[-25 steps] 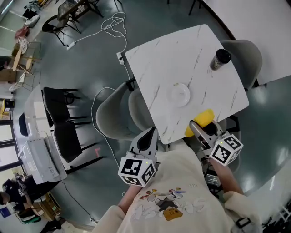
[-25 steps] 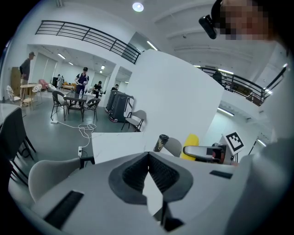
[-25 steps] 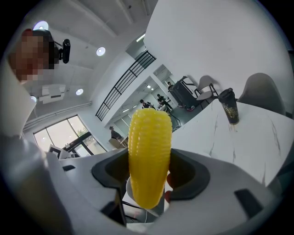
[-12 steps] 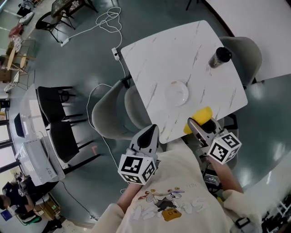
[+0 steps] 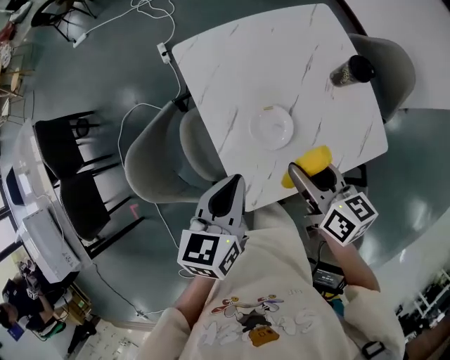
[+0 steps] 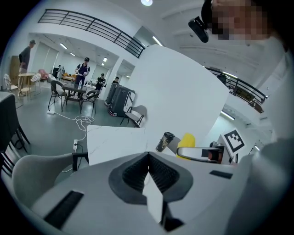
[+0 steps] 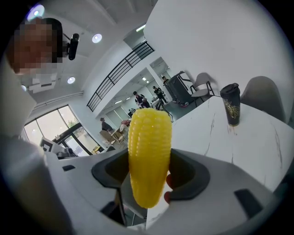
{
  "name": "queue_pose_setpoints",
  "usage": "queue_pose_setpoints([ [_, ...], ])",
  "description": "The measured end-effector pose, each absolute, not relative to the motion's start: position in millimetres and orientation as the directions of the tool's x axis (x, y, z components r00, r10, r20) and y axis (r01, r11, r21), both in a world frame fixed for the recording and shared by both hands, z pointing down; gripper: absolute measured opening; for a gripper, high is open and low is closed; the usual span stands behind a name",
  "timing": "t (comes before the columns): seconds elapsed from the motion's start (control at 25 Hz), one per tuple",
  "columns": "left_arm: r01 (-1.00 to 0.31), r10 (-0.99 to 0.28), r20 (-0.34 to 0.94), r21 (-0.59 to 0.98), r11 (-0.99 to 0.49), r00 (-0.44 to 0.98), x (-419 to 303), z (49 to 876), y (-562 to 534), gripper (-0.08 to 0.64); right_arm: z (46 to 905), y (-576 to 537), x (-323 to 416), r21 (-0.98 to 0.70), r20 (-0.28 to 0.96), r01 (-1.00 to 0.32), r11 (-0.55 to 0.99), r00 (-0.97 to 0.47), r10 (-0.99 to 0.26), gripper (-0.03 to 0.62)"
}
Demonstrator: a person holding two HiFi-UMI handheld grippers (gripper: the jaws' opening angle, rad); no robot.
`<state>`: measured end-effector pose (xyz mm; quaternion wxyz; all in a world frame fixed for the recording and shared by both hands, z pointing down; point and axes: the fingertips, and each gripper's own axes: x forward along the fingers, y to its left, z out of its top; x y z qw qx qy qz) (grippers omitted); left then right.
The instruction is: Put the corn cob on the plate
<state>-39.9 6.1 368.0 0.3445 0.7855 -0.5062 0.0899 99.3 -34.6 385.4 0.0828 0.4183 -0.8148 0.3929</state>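
A yellow corn cob stands clamped crosswise in my right gripper, which is shut on it at the near edge of the white marble table. The small white plate lies on the table a little beyond the corn, with nothing on it. My left gripper hovers off the table's near-left edge, its jaws shut together with nothing between them. The corn also shows in the left gripper view, off to the right.
A dark tumbler stands at the table's far right corner. Grey shell chairs sit at the left and far right of the table. A white cable trails on the floor.
The head view has shifted, so the table and plate sit slightly higher and to the left. Both grippers hold about the same places at the table's near edge, the corn still gripped.
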Motion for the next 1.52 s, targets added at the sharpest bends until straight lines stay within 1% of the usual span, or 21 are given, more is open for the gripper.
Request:
queue_pose_setpoints([
  [0.28,-0.859,-0.722,0.513,0.46,-0.225,0.464,-46,407,-12,0.006,415,-51,94,-0.516,0.503,-0.775,0.365,-0.619,-0.603,0.255],
  [0.52,-0.861,-0.706,0.529,0.45,-0.237,0.471,-39,433,-24,0.006,443,-66,94,-0.48,0.531,-0.793,0.376,-0.603,-0.595,0.255],
  [1.04,-0.88,-0.673,0.59,0.424,-0.213,0.447,-43,501,-30,0.006,506,-81,80,-0.413,0.586,-0.799,0.437,-0.601,-0.544,0.255],
  [1.4,-0.884,-0.666,0.604,0.424,-0.196,0.437,-44,533,-34,0.006,552,-88,82,-0.353,0.658,-0.83,0.431,-0.548,-0.516,0.255],
  [1.52,-0.883,-0.663,0.605,0.426,-0.198,0.441,-42,538,-33,0.006,563,-87,81,-0.36,0.674,-0.83,0.427,-0.547,-0.496,0.255],
])
